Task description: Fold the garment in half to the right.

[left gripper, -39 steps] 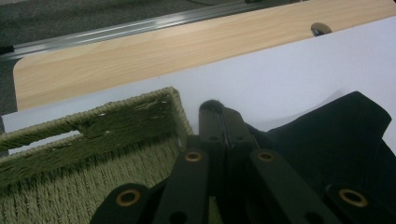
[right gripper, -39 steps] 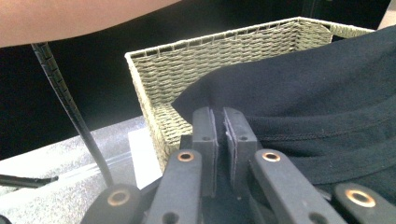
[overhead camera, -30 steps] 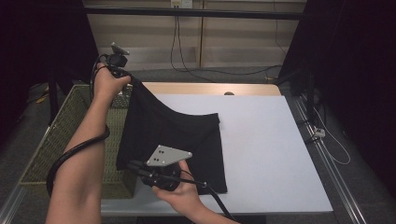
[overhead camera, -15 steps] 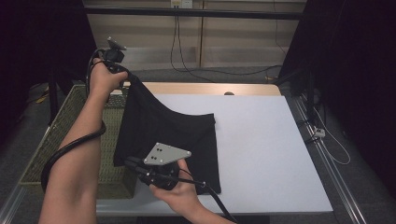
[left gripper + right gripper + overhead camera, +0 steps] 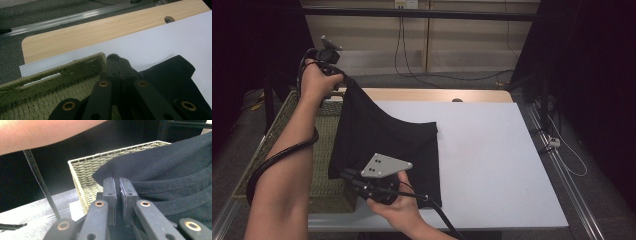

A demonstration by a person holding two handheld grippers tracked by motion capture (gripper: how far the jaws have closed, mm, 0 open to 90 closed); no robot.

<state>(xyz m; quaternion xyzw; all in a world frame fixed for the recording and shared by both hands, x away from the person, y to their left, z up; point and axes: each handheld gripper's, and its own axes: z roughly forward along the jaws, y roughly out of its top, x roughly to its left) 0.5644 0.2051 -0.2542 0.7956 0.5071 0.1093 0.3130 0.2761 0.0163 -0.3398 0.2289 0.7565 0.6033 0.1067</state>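
Note:
A black garment (image 5: 382, 140) hangs stretched between my two grippers, its lower right part lying on the white table sheet (image 5: 492, 150). My left gripper (image 5: 343, 80) is raised at the far left, above the basket's back edge, shut on the garment's upper corner. In the left gripper view its jaws are pressed together on black cloth (image 5: 172, 75), the left gripper (image 5: 117, 60) over the basket rim. My right gripper (image 5: 346, 175), under its grey plate, is low near the front edge, shut on the garment's lower left edge. In the right gripper view the right gripper (image 5: 117, 185) pinches dark fabric (image 5: 170, 170).
A green woven basket (image 5: 277, 125) stands at the table's left side, partly under the garment, its rim (image 5: 82, 172) close to my right gripper. A wooden strip (image 5: 432, 95) runs along the table's far edge. Metal rails (image 5: 557, 165) border the right side.
My left hand has lifted the garment's corner a little higher and toward the left. The cloth hangs more taut. My right gripper has stayed about where it was.

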